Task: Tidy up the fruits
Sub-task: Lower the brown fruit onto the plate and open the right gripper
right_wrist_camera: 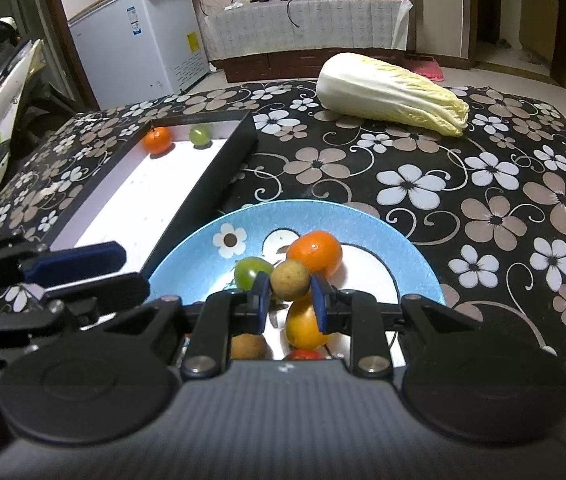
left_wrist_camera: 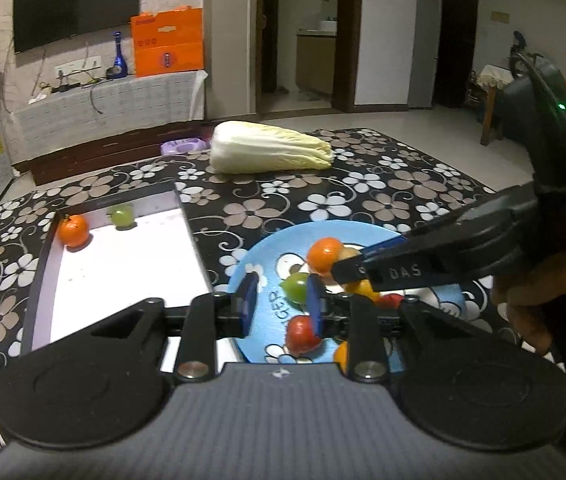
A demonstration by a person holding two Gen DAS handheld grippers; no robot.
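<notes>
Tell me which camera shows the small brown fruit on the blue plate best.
The right wrist view: the small brown fruit sits whole between the jaws of the right gripper. In the left wrist view only a pale sliver shows behind that gripper.

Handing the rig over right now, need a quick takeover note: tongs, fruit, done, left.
Left tongs: open, nothing between them, over the near side of the blue plate.
Right tongs: shut on a small brown fruit, just above the plate.
Done: one orange and one green fruit sit at the far end of the white tray.
Left: on the plate, an orange, a green fruit, a yellow-orange fruit, another brown one, and at least one red fruit.
The cabbage lies on the table, untouched.
</notes>
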